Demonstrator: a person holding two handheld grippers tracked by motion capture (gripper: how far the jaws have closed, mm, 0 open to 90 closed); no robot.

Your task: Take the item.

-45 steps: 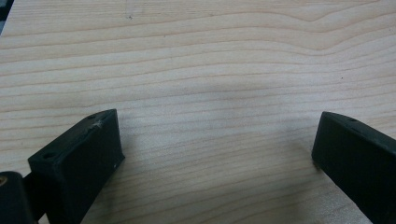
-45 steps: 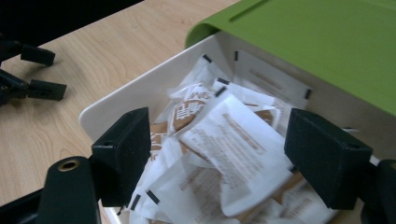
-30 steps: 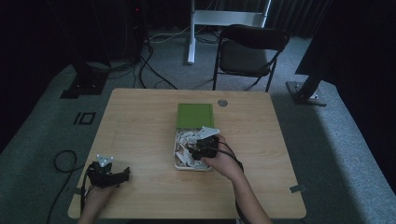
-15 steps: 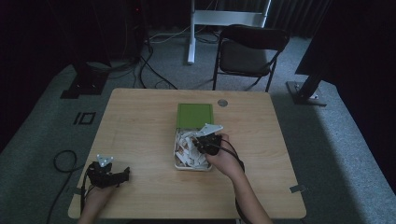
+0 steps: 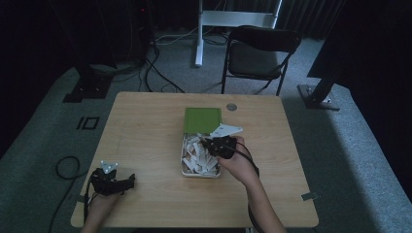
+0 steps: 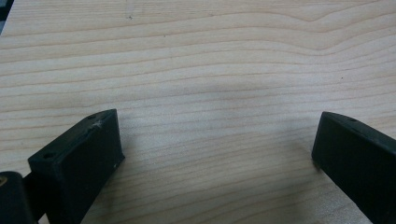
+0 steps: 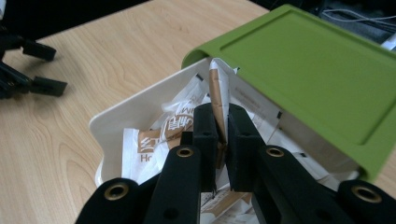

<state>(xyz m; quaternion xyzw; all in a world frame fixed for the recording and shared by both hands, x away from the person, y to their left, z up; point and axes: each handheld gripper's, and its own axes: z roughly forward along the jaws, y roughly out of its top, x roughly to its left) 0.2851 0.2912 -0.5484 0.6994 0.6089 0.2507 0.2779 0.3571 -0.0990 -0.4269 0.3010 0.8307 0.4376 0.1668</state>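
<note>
- The sachet (image 7: 218, 100) I'm taking is a thin brown-and-white paper packet, standing on edge between the pads of my right gripper (image 7: 221, 140), which has just been closing and is now clenched on it over the white box (image 7: 122, 110).
- I judge it very light and limp: it will flop or fold above the pinch, and a glossy wrapper could slide out if I jerk it. My hold is on its lower part; a grip nearer the middle would flap less.
- The contents may be powder, so a hard squeeze could crease or burst a seam.
- Loose sachets (image 5: 197, 154) crowd the box under it; one could snag and ride up with mine.
- The green lid (image 7: 317, 81) leans over the far end of the box, just beside the sachet's top edge, so I'd lift away from that rim.
- The box wall on the left is low and easy to pass.
- My left gripper (image 5: 112, 182) rests released at the near left of the surface (image 5: 145, 126), well apart, with bare wood between its jaws.
- Open wood lies left and right of the box for setting down.
</note>
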